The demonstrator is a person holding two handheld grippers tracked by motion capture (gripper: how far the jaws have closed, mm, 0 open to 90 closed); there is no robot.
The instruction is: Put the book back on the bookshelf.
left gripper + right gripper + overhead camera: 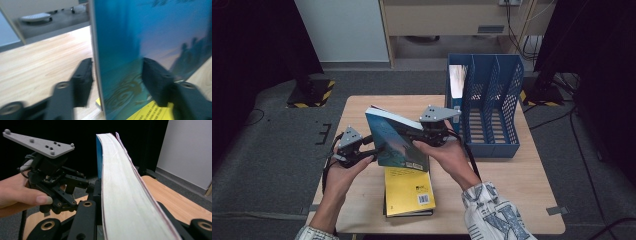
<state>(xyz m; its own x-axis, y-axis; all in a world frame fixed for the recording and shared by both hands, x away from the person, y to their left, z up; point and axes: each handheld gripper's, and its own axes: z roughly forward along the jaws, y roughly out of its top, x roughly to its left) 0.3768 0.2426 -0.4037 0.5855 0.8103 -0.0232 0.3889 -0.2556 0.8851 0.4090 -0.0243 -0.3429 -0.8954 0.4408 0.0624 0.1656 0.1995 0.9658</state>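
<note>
Teal-covered paperback book, high view: held tilted above the table between both grippers; right gripper clamps it. Steer it right toward the blue mesh file rack, clearing a yellow book below. Left gripper view: left gripper jaws straddle the cover, apart. Right gripper view: jaws pinch the pages.
</note>
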